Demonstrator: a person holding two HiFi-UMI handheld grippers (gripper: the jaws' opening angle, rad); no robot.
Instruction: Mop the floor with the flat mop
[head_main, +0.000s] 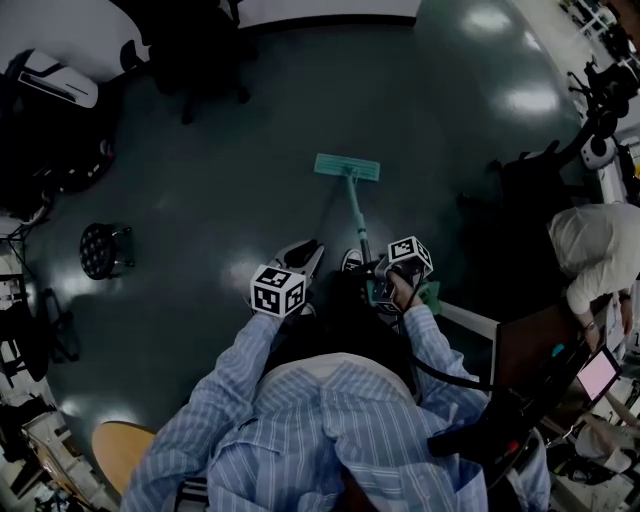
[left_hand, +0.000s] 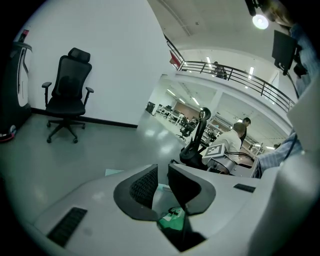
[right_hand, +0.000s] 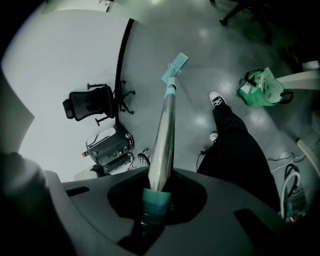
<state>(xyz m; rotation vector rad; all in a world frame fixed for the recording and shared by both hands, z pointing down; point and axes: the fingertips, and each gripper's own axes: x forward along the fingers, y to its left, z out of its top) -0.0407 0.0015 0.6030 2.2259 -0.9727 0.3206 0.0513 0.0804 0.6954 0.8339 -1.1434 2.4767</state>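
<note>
Behind the mop (head_main: 347, 167), right gripper (right_hand: 159, 186) clamps its handle (right_hand: 165, 132) while left gripper (left_hand: 161, 182) hangs slightly parted, empty; mopping looks under way, a steady pull likely next.

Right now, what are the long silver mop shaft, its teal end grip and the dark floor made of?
Silver mop shaft: likely metal, bright sheen. Teal end grip: plastic or rubber, matte. Dark floor: glossy coating, perhaps epoxy; mirrors lights.
</note>
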